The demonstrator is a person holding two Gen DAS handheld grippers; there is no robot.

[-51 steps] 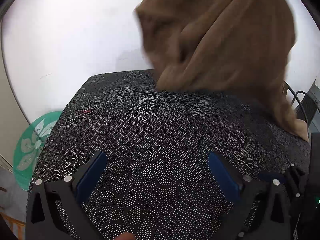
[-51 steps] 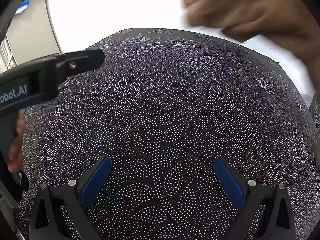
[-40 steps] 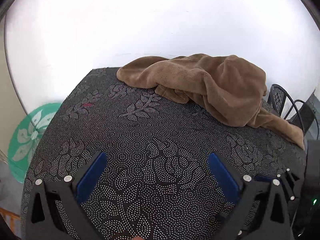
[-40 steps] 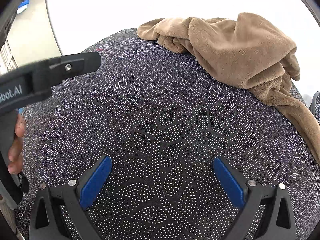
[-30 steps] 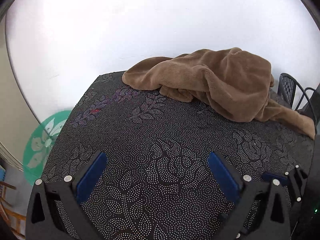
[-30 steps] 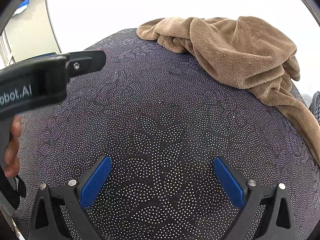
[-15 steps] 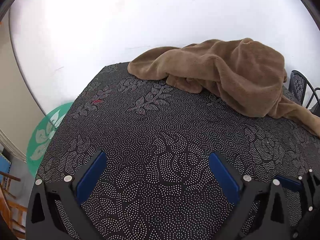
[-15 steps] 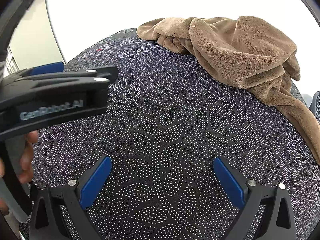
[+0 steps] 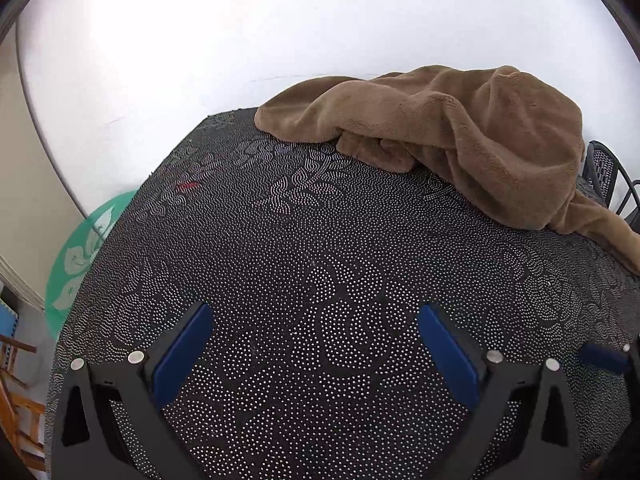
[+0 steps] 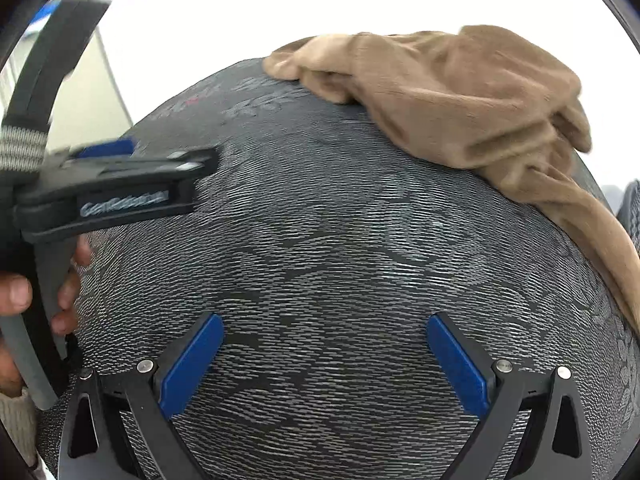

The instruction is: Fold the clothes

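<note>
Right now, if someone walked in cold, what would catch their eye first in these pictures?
The crumpled brown fleece garment, heaped at the far right of the table, one end trailing off the right edge. Next, the black tablecloth with its white dotted flower pattern, bare in front of both open grippers. In the right wrist view, the left gripper reaches in from the left, held by a hand.

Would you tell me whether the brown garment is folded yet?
Not folded: the brown garment lies in a crumpled heap at the table's far edge, one end trailing off.
</note>
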